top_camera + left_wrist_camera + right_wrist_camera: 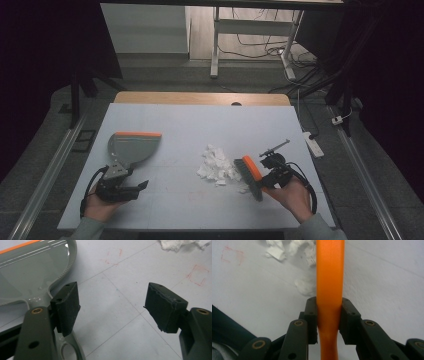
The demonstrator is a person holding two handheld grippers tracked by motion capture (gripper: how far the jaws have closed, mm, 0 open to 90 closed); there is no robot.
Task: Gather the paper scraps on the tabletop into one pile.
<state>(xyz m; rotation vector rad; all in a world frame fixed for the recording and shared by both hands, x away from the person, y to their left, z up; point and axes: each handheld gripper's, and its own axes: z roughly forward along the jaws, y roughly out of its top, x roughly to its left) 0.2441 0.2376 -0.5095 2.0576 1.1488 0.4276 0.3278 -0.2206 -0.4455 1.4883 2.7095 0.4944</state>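
A grey dustpan (131, 147) with an orange lip lies flat on the left of the white board (175, 125). My left gripper (136, 181) rests at its handle end. In the left gripper view, my left gripper (112, 307) is open with bare table between the pads, and one jaw sits over the dustpan (30, 270) handle. A pile of white paper scraps (216, 165) lies mid-table. My right gripper (263, 176) is shut on the orange handle of a brush (248, 174) just right of the scraps. The pads of the right gripper (329, 315) squeeze the brush handle (329, 277).
Red pen squares (198, 275) mark the board. The scraps (180, 243) lie beyond the left gripper's jaws. A white power strip (314, 142) lies on the floor off the board's right edge. Metal rails run along both sides, and a desk frame (216, 45) stands beyond.
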